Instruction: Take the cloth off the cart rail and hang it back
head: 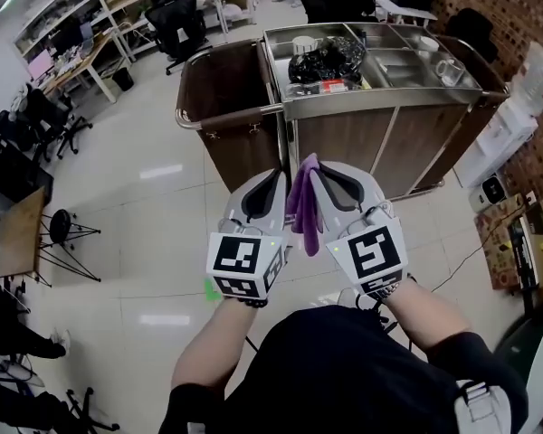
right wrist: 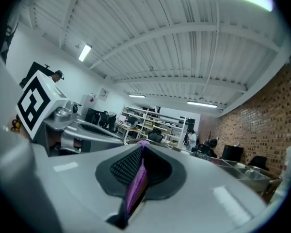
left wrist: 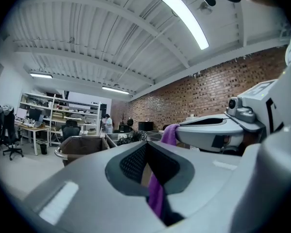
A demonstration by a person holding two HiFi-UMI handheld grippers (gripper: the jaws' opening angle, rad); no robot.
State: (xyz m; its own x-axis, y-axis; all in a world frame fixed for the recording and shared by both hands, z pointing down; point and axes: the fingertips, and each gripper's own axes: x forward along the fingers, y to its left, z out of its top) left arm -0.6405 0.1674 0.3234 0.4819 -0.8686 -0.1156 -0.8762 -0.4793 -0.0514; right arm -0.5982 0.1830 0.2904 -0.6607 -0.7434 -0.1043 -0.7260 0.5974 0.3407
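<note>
1. The cloth is off the rail, held in the air in front of the cart
2. The left gripper and right gripper each pinch a part of it, jaws closed on the fabric; this two-point hold probably lets it be spread and draped over the rail
3. Both grippers sit side by side, tips angled up toward the cart, forearms converging from the body
</note>
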